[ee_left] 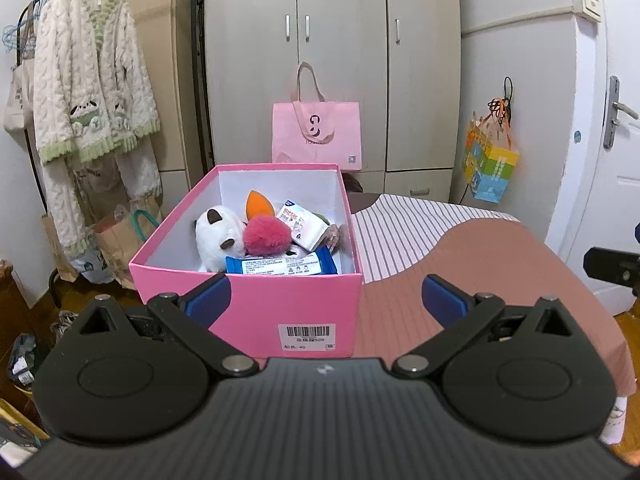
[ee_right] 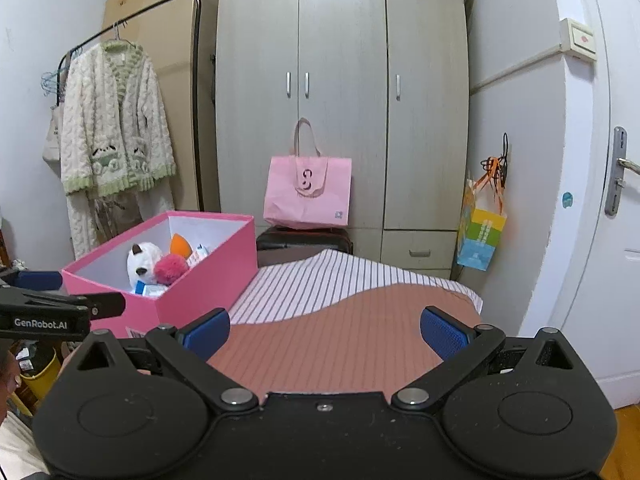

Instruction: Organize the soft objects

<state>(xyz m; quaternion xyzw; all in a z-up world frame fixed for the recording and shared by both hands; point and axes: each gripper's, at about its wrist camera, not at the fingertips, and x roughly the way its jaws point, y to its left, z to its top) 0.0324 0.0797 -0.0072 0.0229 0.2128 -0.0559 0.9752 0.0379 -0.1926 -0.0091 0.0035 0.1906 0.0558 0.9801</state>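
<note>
The pink box [ee_left: 248,280] sits on the bed [ee_left: 460,264]. Inside it lie a white plush toy [ee_left: 218,236], a red pompom [ee_left: 267,234] and blue wipes [ee_left: 280,265]. Both tools, left [ee_left: 326,300] and right [ee_right: 324,334], gape wide and empty near the box.

Both handheld grippers had matte black bodies with a round disc moulded at each side, black linkage arms pinned by silver rivets, and triangular cut-outs near the outer joints. The left gripper [ee_left: 326,298] had blue ribbed finger pads [ee_left: 444,300] and a small pale logo. The right gripper [ee_right: 325,330] had textured blue pads [ee_right: 442,334] and a central screw. White "GenRobot.AI" lettering marked the left gripper's side.
</note>
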